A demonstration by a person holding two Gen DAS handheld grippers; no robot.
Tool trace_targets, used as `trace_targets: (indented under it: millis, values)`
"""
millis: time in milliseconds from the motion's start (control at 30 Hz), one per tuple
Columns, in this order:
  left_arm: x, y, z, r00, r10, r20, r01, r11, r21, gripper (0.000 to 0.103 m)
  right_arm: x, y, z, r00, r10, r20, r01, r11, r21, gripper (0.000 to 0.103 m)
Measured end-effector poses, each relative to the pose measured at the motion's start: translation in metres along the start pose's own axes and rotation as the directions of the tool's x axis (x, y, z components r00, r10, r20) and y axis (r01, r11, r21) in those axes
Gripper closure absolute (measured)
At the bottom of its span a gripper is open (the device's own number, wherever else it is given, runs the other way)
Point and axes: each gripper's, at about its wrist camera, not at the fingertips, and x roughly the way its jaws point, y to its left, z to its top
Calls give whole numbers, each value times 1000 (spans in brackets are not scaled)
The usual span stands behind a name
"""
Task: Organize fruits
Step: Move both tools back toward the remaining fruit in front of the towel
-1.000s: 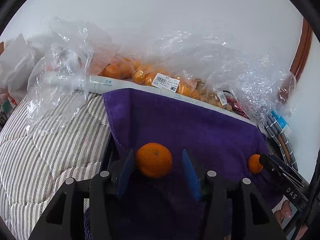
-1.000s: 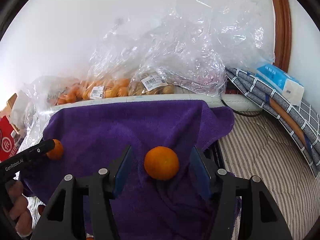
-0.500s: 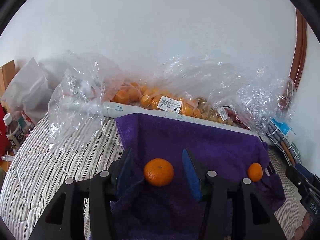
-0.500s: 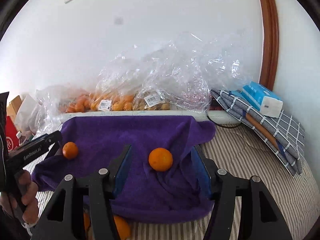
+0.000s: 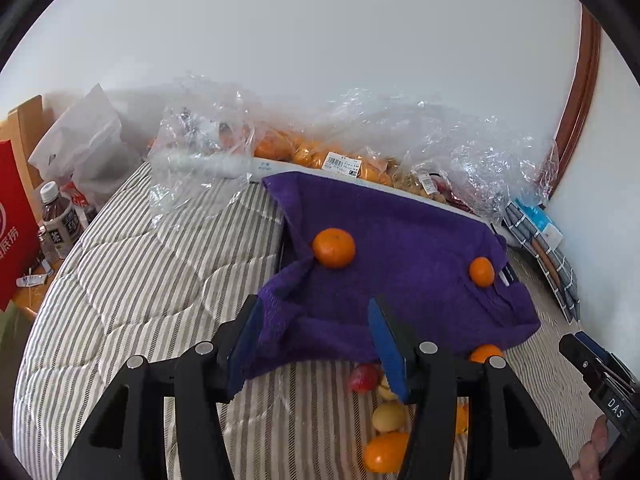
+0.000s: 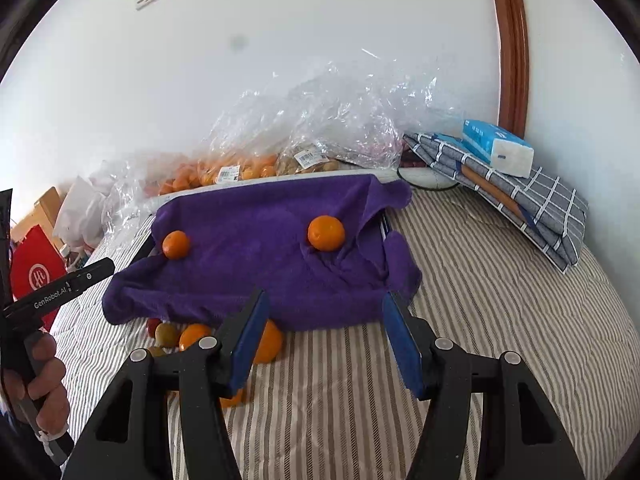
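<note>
two oranges sit on the purple towel (image 6: 256, 264), well apart: one near its left end (image 6: 175, 244), one toward its right side (image 6: 326, 233). in the left wrist view the same pair shows as a larger orange (image 5: 333, 247) up close and a smaller one (image 5: 481, 272) near the towel's far edge.

left gripper (image 5: 316, 344): jaws spread wide, nothing between them, hanging over the towel's near edge. right gripper (image 6: 324, 340): jaws also spread wide, empty, over the near edge of the towel and the striped quilt (image 6: 480, 300).

loose fruit lies on the quilt just in front of the towel: a red one (image 5: 364, 378), a yellowish one (image 5: 389, 416), an orange one (image 5: 385, 452), another orange (image 5: 485, 353) peeking out at the towel's hem. from the right wrist view the cluster sits beside the left blue pad, partly hidden by it.

behind the towel, along the wall: clear plastic bags (image 6: 320, 128) holding many small oranges (image 6: 240, 170), with price labels.

right side: folded checked cloth (image 6: 520, 204) with a blue tissue pack (image 6: 498, 148) on top. left side: red bag (image 5: 16, 216), bottle (image 5: 56, 220).
</note>
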Motion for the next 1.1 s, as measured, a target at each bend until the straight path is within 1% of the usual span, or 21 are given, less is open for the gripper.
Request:
trace_targets:
  millis: [167, 300, 367, 433, 467, 567, 700, 800, 900, 1000, 1033, 1067, 1100]
  values:
    - [-12, 12, -25, 995, 94, -27, -92, 994, 55, 50, -1, 12, -28, 999, 19, -44, -19, 1000, -8, 43]
    - [-13, 27, -39, 991, 121, -64, -117, 991, 57, 50, 7, 22, -45, 994, 39, -99, -41, 999, -20, 44]
    - [-12, 33, -46, 988, 133, -77, -129, 990, 51, 50, 10, 26, -52, 991, 58, -117, -62, 998, -25, 46]
    - [-12, 39, -51, 988, 129, -84, -126, 991, 41, 50, 13, 28, -57, 990, 67, -126, -71, 997, -23, 47]
    - [-12, 41, -53, 988, 123, -90, -120, 992, 37, 50, 14, 29, -58, 988, 75, -133, -78, 997, -18, 49]
    - [-9, 43, -57, 989, 115, -93, -112, 993, 35, 50, 19, 34, -61, 982, 115, -152, -116, 993, 3, 51]
    - [-4, 42, -60, 989, 101, -105, -96, 994, 49, 49, 23, 46, -62, 980, 118, -161, -125, 992, -34, 54]
    - [-1, 41, -63, 989, 96, -109, -89, 994, 66, 48, 28, 55, -62, 974, 145, -174, -158, 985, -62, 54]
    - [1, 44, -62, 991, 60, -123, -54, 997, 51, 47, 34, 63, -61, 972, 144, -184, -162, 983, -91, 54]
    - [3, 46, -61, 990, 61, -127, -56, 998, 39, 46, 42, 68, -59, 970, 140, -199, -164, 980, -109, 54]
    - [4, 47, -61, 990, 55, -130, -51, 998, 35, 45, 43, 69, -58, 970, 135, -202, -160, 980, -115, 56]
    - [4, 47, -61, 990, 46, -130, -42, 999, 35, 42, 46, 69, -58, 969, 133, -207, -160, 980, -120, 58]
    - [4, 47, -62, 991, 38, -131, -33, 999, 37, 40, 49, 69, -58, 968, 134, -213, -162, 980, -119, 60]
